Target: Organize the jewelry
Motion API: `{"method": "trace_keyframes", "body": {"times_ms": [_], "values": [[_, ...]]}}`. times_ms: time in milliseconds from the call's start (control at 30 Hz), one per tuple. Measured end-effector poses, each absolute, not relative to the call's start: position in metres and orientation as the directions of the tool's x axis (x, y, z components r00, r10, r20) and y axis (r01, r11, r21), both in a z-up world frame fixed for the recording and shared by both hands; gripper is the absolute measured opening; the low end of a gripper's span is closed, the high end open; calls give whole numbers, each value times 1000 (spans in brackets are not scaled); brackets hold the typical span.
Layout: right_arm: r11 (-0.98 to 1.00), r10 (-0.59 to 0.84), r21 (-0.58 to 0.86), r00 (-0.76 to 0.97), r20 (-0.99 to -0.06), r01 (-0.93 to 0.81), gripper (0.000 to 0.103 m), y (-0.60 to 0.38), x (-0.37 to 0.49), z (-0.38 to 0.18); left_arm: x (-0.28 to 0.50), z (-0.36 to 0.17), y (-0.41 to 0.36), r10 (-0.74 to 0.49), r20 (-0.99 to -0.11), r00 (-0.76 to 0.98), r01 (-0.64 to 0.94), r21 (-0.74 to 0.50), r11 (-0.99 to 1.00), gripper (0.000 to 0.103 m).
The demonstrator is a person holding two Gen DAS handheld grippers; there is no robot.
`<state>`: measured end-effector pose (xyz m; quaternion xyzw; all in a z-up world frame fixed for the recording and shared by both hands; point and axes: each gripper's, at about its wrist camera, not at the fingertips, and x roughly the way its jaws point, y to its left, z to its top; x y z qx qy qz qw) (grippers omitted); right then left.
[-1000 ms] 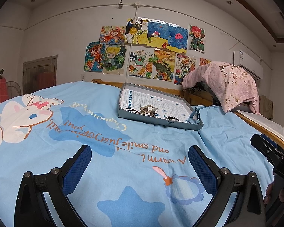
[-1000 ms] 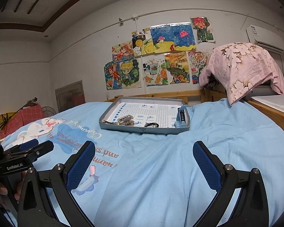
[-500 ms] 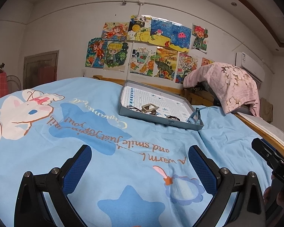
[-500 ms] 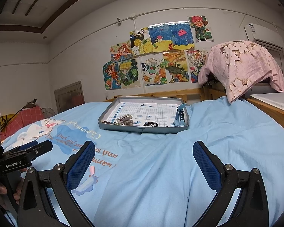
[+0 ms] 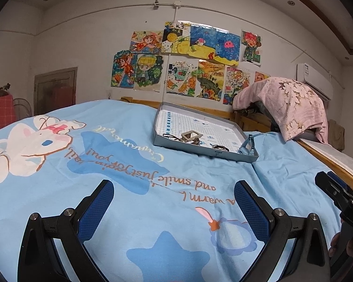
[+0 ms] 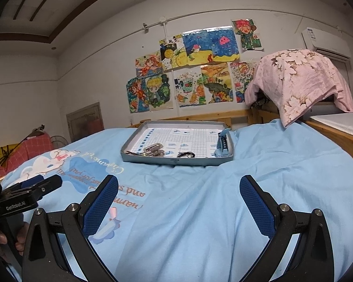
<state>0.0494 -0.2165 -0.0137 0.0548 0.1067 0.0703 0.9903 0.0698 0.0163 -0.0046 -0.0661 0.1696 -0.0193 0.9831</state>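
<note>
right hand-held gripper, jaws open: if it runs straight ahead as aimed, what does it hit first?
Probably the blue bedsheet, which rises ahead of the right hand-held gripper. The grey tray lies beyond, in roughly the same line. Depth is unclear.

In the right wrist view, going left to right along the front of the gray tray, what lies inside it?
Inside the gray tray: thin dark cord → silver metal clip piece → small dark coiled item → light blue watch at the right wall. Both claws hang open, well short of the tray.
</note>
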Motion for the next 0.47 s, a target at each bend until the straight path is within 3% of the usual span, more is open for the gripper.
{"method": "trace_keyframes", "body": {"times_ms": [467], "values": [[988,122,124,964,-236,-94,101,-208,48,-12,72,-6,18,-36,-334,942,-4,-120,993,103]]}}
